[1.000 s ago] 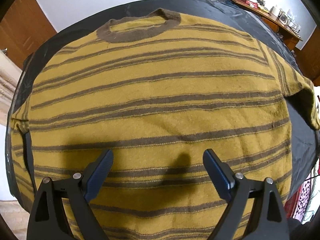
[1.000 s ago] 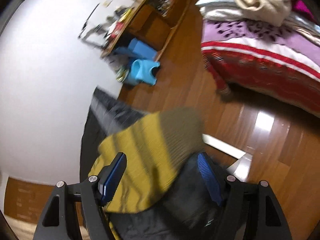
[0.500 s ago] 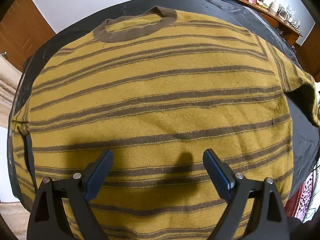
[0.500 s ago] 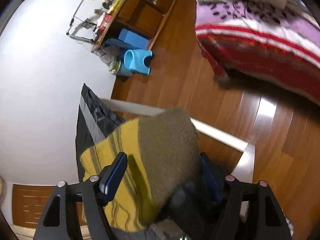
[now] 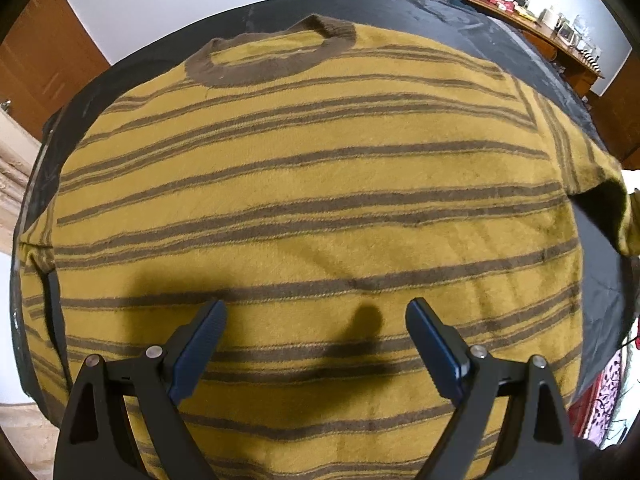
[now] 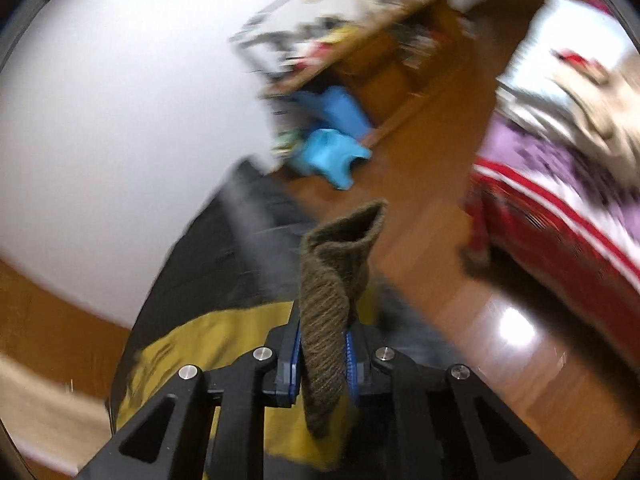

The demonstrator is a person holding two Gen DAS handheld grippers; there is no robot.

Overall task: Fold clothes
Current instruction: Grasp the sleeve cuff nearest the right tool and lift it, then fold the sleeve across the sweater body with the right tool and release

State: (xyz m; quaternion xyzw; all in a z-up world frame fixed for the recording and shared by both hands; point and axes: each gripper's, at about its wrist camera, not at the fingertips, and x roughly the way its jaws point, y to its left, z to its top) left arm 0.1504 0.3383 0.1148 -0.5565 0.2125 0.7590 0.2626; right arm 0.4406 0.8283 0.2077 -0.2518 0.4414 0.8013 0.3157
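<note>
The striped mustard sweater [image 5: 304,216] lies flat, front up, on the black-covered counter [image 5: 460,20], brown collar [image 5: 272,60] at the far edge. The right claw [image 6: 322,356] is clamped on the brown ribbed sleeve cuff [image 6: 336,276], lifted off the counter. To fold well, carry the cuff in across the sweater's body, keeping the sleeve taut and untwisted. The left claw [image 5: 316,344] hangs wide and empty over the sweater's lower half, ready to pin the fold line. No containers are clearly visible; the right view is blurred.
</note>
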